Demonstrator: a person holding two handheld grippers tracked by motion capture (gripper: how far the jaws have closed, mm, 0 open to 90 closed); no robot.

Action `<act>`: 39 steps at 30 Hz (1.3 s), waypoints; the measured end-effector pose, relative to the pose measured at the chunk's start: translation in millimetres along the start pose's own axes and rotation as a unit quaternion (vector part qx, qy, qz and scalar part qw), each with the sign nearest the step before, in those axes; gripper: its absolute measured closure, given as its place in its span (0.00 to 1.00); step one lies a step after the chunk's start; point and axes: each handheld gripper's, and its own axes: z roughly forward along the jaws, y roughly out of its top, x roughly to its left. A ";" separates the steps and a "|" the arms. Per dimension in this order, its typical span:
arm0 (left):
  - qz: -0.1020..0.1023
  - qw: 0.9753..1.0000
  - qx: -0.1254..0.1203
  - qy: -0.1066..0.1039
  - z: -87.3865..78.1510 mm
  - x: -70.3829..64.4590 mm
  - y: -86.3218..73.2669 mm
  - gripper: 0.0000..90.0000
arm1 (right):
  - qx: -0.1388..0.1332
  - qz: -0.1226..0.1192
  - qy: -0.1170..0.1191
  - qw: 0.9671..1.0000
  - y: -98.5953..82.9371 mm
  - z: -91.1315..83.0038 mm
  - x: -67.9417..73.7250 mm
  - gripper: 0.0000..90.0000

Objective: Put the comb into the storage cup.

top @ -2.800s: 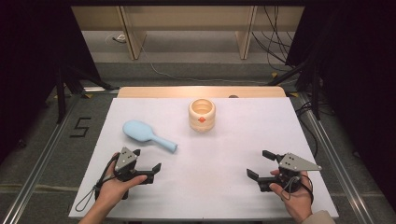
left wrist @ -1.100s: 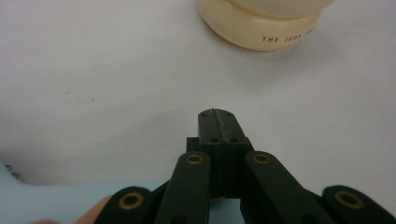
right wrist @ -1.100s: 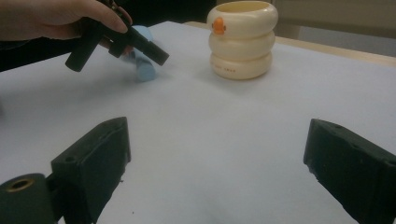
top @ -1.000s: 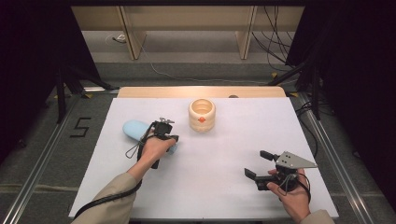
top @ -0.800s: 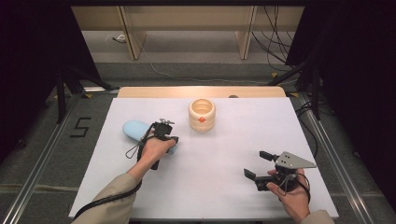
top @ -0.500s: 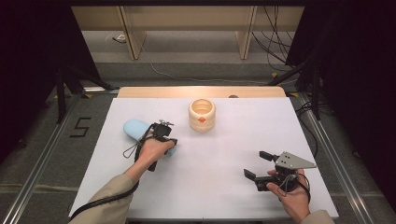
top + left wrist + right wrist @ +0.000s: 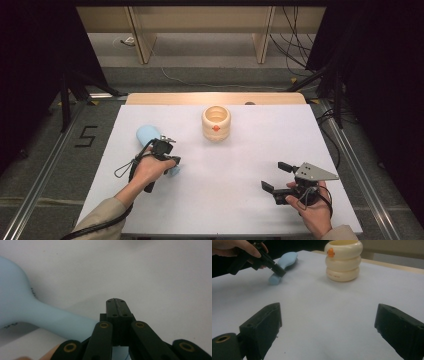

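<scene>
A light blue paddle-shaped thing [image 7: 147,134] [image 7: 287,258] lies left of centre on the white table [image 7: 225,210], its handle pointing toward the front. My left gripper [image 7: 172,161] [image 7: 116,300] [image 7: 279,271] is over that handle [image 7: 62,325], its jaws pressed together with nothing between the tips. A cream ringed cup [image 7: 216,122] [image 7: 343,261] with an orange beak stands upright at centre back. Near the front right my right gripper [image 7: 276,176] [image 7: 329,312] is held low above the table, wide open, with only bare table between its fingers.
A wooden strip [image 7: 215,98] runs along the table's back edge. Metal rails and dark stands flank the table, and a "5" [image 7: 86,136] is marked on the floor at left. Cables [image 7: 300,45] lie on the floor behind.
My left gripper went from the front left of the table up to the blue thing's handle and has stayed there for the last second. The right gripper has hardly moved.
</scene>
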 end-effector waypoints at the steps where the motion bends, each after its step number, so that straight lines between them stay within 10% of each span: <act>1: 0.002 1.000 0.003 0.001 -2.1 1.1 -1.5 1.00 | 0.001 0.000 0.000 1.000 -0.1 0.1 0.1 0.09; 19: 0.007 1.000 0.020 0.018 -31.5 22.3 -16.8 1.00 | 0.004 0.002 -0.002 1.000 -0.5 1.6 0.2 0.09; 39: 0.010 0.997 0.070 0.021 -18.1 29.7 -25.4 1.00 | 0.004 0.003 0.001 1.000 -0.6 1.5 -0.1 0.09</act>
